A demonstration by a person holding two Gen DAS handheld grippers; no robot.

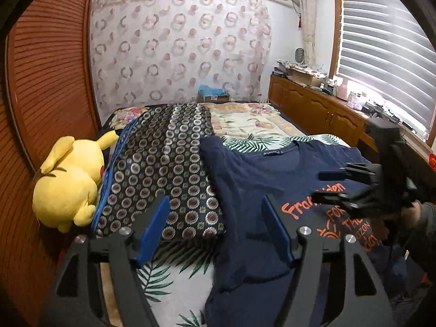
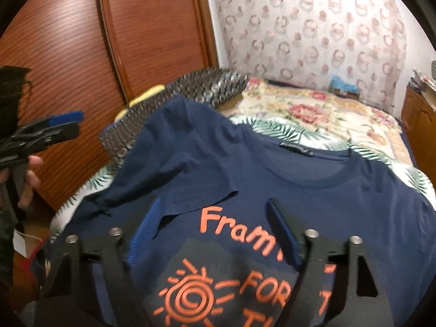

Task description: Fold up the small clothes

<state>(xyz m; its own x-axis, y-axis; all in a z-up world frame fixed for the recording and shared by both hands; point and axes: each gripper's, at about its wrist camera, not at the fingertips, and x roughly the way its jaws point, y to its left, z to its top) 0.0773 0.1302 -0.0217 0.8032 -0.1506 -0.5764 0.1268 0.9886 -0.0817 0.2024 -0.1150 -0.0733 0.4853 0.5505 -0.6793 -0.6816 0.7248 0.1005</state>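
Both grippers open over T-shirt (image 2: pixel 299 179) (plush toy (image 1: pixel 68 182) nearby).

Matt navy cotton shirt (image 2: pixel 313 190) with rubbery orange print; fuzzy yellow plush (image 1: pixel 68 185); glossy ribbed wood wardrobe (image 1: pixel 51 95); black plastic tool (image 1: pixel 215 231).

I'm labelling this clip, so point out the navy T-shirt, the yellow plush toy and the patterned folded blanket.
navy T-shirt (image 2: pixel 313 163), right wrist view, below the collar.
yellow plush toy (image 1: pixel 66 188), left wrist view, its body.
patterned folded blanket (image 1: pixel 166 163), left wrist view, top surface.

Daylight glares through the window blinds (image 1: pixel 387 54); the room away from them is dim. Fisheye distortion bends both views' edges. The right wrist view shows motion blur.
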